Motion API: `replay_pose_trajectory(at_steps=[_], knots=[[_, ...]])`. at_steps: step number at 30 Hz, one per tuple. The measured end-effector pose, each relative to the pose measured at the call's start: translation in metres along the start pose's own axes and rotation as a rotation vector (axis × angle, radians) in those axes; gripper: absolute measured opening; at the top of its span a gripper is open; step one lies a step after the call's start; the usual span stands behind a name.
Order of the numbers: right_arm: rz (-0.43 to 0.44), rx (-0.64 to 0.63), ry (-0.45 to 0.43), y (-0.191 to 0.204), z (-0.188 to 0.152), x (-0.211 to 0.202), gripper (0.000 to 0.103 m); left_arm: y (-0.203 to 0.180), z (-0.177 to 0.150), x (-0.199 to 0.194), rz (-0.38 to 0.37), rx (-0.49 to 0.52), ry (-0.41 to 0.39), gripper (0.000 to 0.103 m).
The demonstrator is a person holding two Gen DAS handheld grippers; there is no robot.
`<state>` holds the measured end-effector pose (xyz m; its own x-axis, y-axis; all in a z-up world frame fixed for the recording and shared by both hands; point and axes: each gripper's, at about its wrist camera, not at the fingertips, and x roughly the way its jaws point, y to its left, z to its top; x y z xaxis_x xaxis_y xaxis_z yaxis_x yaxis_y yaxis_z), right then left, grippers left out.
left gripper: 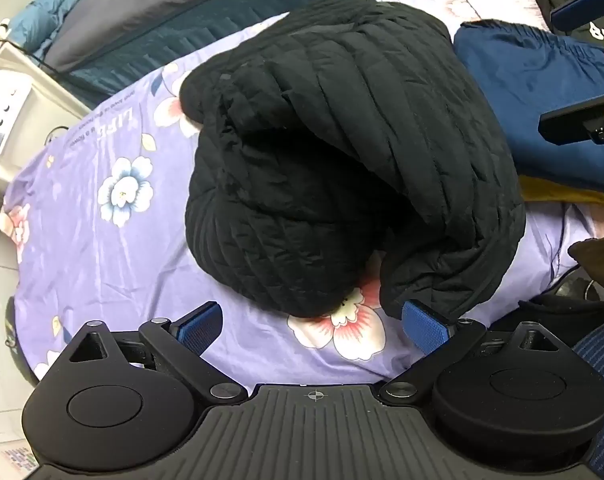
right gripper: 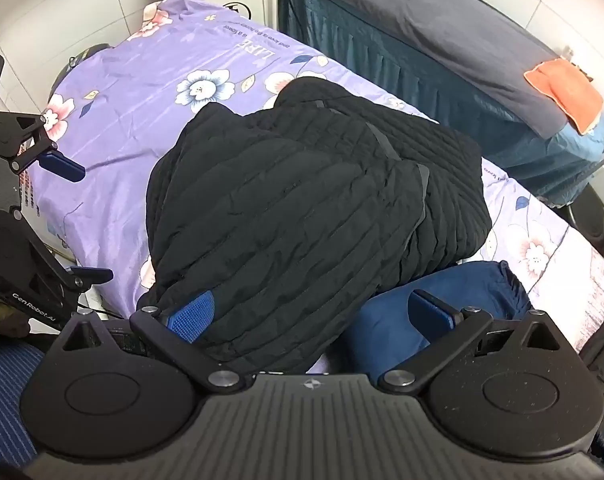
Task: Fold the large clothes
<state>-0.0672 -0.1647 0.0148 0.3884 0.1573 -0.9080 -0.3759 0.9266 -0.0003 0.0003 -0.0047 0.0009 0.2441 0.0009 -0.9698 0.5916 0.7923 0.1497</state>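
We list one black quilted jacket (left gripper: 341, 152), folded into a bundle on the purple flowered sheet (left gripper: 102, 264). Beside it, touching, we note a folded blue garment (left gripper: 541, 80). Our left gripper (left gripper: 311, 326) hangs over the jacket's near edge, jaws spread wide, holding nothing; our right gripper (right gripper: 311, 318) likewise, empty above both garments

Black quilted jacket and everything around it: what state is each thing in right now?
Black quilted jacket: folded into a bundle, lying on the sheet.
Blue garment: folded, lying beside the jacket, touching it.
Floral sheet: spread flat, slightly wrinkled.
Orange cloth: draped over the grey cover.
Left gripper: open, empty.
Right gripper: open, gripping nothing.
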Motion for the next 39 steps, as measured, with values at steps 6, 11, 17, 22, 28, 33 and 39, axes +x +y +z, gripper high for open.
replay_pose_trajectory(at_steps=[6, 11, 17, 22, 28, 33, 39], knots=[[0.003, 0.01, -0.005, -0.0002, -0.002, 0.0002, 0.103, -0.0005, -0.0014, 0.0036, 0.002, 0.002, -0.001, 0.103], [0.004, 0.022, -0.006, -0.0011, 0.0008, 0.0009, 0.103, 0.0007, -0.004, -0.0003, -0.004, -0.006, 0.007, 0.103], [0.027, 0.034, -0.029, -0.0015, -0.0027, -0.0008, 0.103, -0.0001, -0.004, -0.0006, -0.007, -0.009, 0.005, 0.103], [0.033, 0.041, -0.029, -0.0018, -0.0027, -0.0009, 0.103, -0.0015, -0.0028, -0.001, -0.007, -0.009, 0.009, 0.103], [0.026, 0.038, -0.03, -0.0019, -0.0022, -0.0007, 0.103, -0.0033, -0.0034, 0.001, -0.004, -0.014, -0.014, 0.103], [0.006, 0.037, -0.009, -0.0017, -0.0026, 0.0012, 0.103, -0.0018, -0.0037, 0.003, 0.0, -0.017, -0.047, 0.103], [0.0, 0.044, -0.017, -0.0018, -0.0029, 0.0018, 0.103, -0.0003, -0.0035, 0.0043, 0.006, -0.013, -0.042, 0.103]])
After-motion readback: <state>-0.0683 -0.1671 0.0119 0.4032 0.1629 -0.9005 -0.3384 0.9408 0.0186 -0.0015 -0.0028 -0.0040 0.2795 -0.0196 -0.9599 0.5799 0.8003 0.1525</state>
